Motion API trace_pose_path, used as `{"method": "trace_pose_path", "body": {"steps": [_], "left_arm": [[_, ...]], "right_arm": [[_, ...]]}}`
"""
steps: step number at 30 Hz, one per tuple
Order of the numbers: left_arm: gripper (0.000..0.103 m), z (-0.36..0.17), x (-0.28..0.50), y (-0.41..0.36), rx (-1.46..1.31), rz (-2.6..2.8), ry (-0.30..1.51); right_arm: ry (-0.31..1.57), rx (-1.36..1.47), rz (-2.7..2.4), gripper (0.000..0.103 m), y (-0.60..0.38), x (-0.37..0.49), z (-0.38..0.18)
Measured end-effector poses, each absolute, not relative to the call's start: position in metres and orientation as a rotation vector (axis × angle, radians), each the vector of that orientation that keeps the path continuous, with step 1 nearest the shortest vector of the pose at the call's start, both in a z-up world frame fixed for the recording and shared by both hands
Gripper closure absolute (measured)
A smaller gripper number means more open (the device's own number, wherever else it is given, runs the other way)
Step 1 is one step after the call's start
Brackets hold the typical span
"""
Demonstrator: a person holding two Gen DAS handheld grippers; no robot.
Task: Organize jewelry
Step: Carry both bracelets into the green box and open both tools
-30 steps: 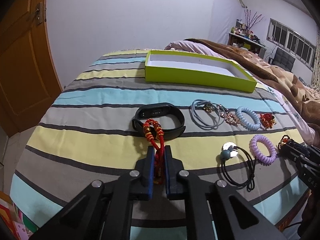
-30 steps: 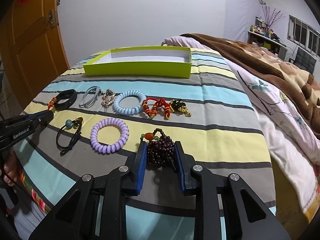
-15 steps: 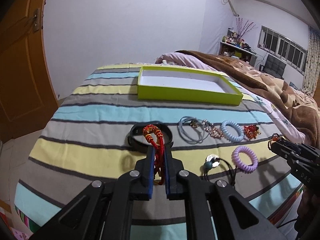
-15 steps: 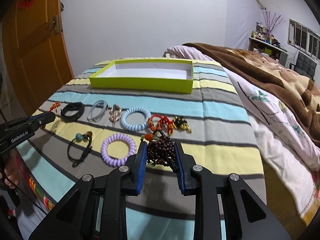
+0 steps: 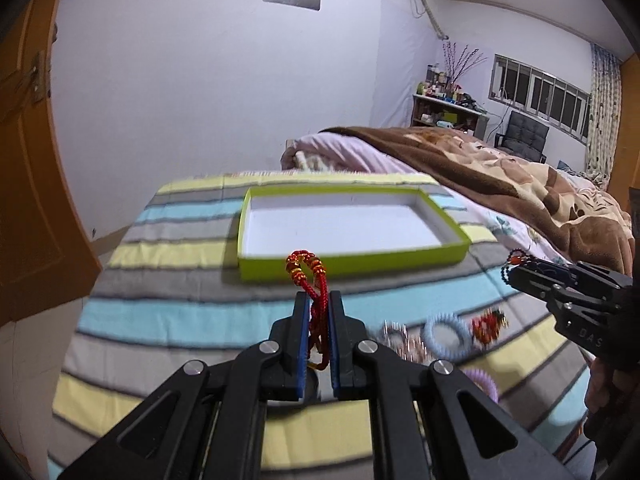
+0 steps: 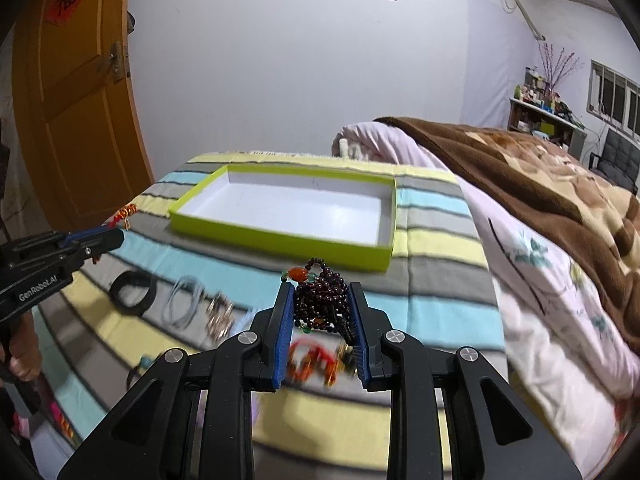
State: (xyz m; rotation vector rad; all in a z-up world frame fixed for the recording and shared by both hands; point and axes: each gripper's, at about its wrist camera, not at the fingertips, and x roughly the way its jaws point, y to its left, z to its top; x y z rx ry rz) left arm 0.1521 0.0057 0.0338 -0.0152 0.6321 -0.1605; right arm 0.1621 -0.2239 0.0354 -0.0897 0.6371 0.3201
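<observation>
My left gripper (image 5: 318, 300) is shut on a red cord bracelet (image 5: 309, 276) with gold beads, held in the air in front of the lime-green box (image 5: 352, 266). My right gripper (image 6: 320, 292) is shut on a bunch of dark garnet beads (image 6: 320, 300), also raised, near the box (image 6: 280, 234). The box is shallow, white inside and empty. In the right wrist view my left gripper (image 6: 108, 238) shows at the left; in the left wrist view my right gripper (image 5: 520, 276) shows at the right.
On the striped bedsheet (image 6: 436, 308) below lie a black band (image 6: 132, 290), grey hair ties (image 6: 184, 306), a gold piece (image 6: 220, 316), a blue coil tie (image 5: 444, 334), a red knot piece (image 5: 488, 322) and a purple coil tie (image 5: 482, 382). A brown blanket (image 5: 520, 176) covers the right.
Both grippers have risen off the sheet and moved forward towards the green box, each carrying its piece. The jewelry on the sheet now lies below and behind the fingertips.
</observation>
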Motion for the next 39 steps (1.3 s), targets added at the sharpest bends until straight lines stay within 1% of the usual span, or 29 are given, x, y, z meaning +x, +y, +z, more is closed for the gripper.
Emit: {"method": "trace_pose_path", "body": {"steps": [8,20,31,34,35,37,38,39], "left_arm": [[0.094,0.039,0.218,0.011,0.002,-0.150,0.642],[0.094,0.011,0.313,0.019,0.030,-0.111,0.739],[0.094,-0.015,0.350,0.020,0.037,-0.095,0.866],[0.093,-0.016,0.352,0.020,0.023,-0.110,0.877],[0.093,-0.016,0.350,0.020,0.022,-0.111,0.876],[0.088,-0.014,0.349,0.022,0.005,-0.123,0.878],[0.082,-0.013,0.348,0.022,0.001,-0.124,0.875],[0.078,-0.011,0.344,0.023,-0.004,-0.126,0.869]], "right_arm": [[0.653,-0.088,0.324,0.076,-0.218,0.227,0.039],[0.774,-0.060,0.301,0.076,-0.215,0.331,0.006],[0.869,-0.064,0.298,0.076,-0.211,0.364,-0.011],[0.871,-0.065,0.309,0.071,-0.209,0.364,-0.010],[0.864,-0.062,0.314,0.070,-0.210,0.361,-0.008],[0.854,-0.055,0.318,0.067,-0.211,0.359,-0.005],[0.846,-0.052,0.318,0.067,-0.212,0.355,-0.002],[0.839,-0.050,0.318,0.066,-0.212,0.352,0.000]]}}
